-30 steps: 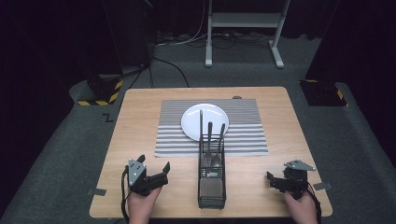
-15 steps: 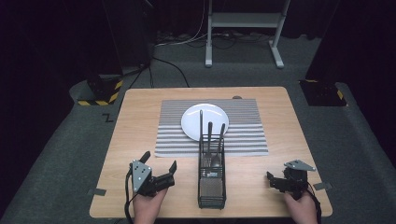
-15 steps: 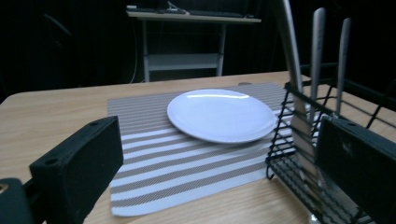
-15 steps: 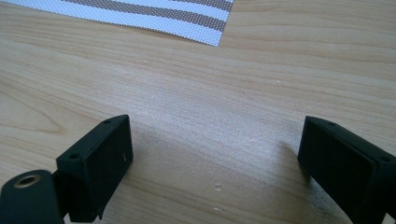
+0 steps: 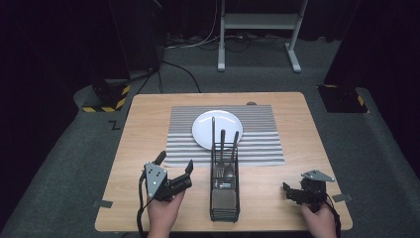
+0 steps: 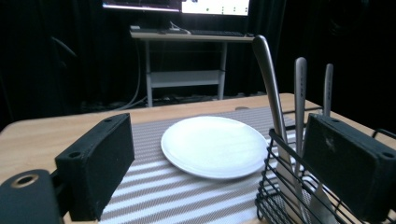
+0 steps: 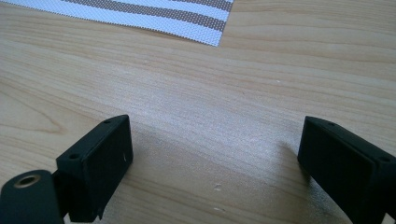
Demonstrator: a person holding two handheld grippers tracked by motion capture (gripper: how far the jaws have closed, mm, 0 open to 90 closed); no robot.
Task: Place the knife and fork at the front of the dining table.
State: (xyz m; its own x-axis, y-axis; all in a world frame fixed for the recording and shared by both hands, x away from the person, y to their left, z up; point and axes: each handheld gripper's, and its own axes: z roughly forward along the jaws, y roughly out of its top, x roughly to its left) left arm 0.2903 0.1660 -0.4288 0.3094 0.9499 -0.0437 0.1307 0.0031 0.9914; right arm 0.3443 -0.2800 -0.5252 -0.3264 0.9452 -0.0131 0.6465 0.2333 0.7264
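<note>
A black wire cutlery caddy [image 5: 225, 183] stands on the wooden table [image 5: 148, 119] near its front edge, with three metal utensils [image 5: 222, 141] upright in it. A white plate [image 5: 217, 129] lies behind it on a striped placemat [image 5: 257, 134]. My left gripper [image 5: 174, 166] is open, raised to the left of the caddy and aimed toward the plate [image 6: 212, 144]. In the left gripper view the caddy [image 6: 299, 186] and utensil handles [image 6: 299, 93] stand just inside the right jaw. My right gripper [image 5: 292, 192] is open, low over bare wood at the front right.
A placemat corner [image 7: 205, 21] lies ahead of the right gripper. A metal stand [image 5: 257, 25] and cables sit on the grey floor beyond the table. Yellow-black marked blocks [image 5: 106, 96] flank the table's far corners.
My left gripper has lifted, shifted right toward the caddy and turned toward the plate. The right gripper has stayed put.
</note>
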